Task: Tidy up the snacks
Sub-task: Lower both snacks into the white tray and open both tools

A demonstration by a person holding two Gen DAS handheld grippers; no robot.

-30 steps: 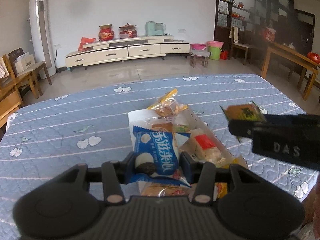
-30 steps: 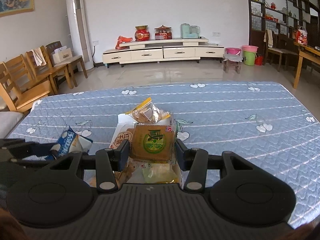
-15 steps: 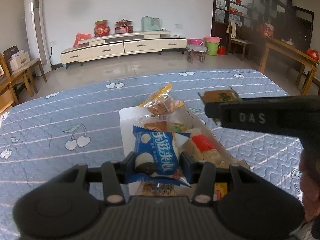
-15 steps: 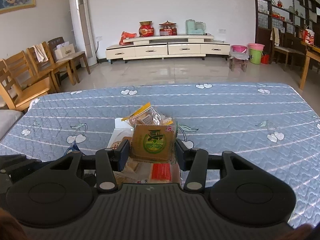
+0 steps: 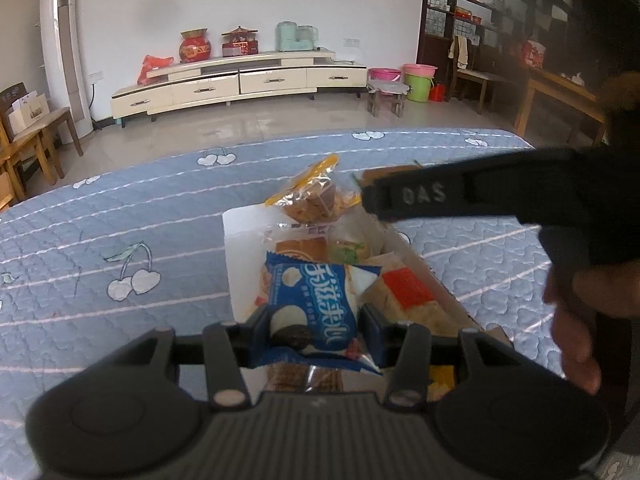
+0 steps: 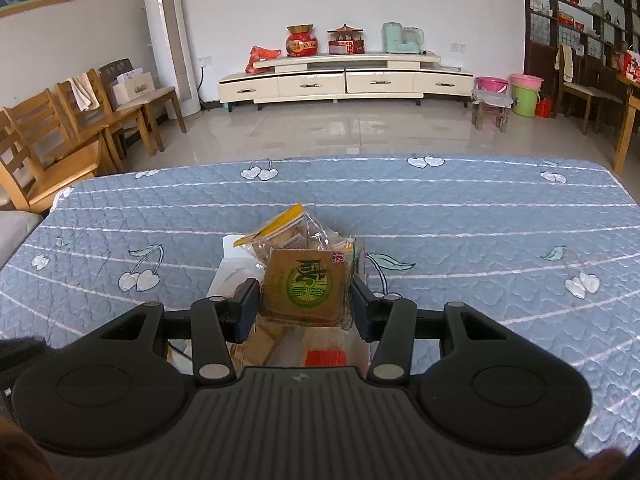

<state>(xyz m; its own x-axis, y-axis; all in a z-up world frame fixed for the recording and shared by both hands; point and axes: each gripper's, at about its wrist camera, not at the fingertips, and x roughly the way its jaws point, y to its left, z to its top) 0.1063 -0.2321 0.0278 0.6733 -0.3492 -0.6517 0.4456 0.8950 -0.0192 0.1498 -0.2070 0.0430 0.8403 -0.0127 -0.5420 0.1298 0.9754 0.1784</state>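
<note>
Both tools farther over box

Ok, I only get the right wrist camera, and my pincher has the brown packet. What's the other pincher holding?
Observer: The left gripper is shut on a blue cookie packet, over the white box.
Operator: Where's my pincher from over there?
Observer: The right gripper comes in from the right with its brown packet, over the box's far end, next to the clear bag.
Operator: What's inside, by the blue one?
Observer: A pale packet with a red patch, just to its right.
</note>
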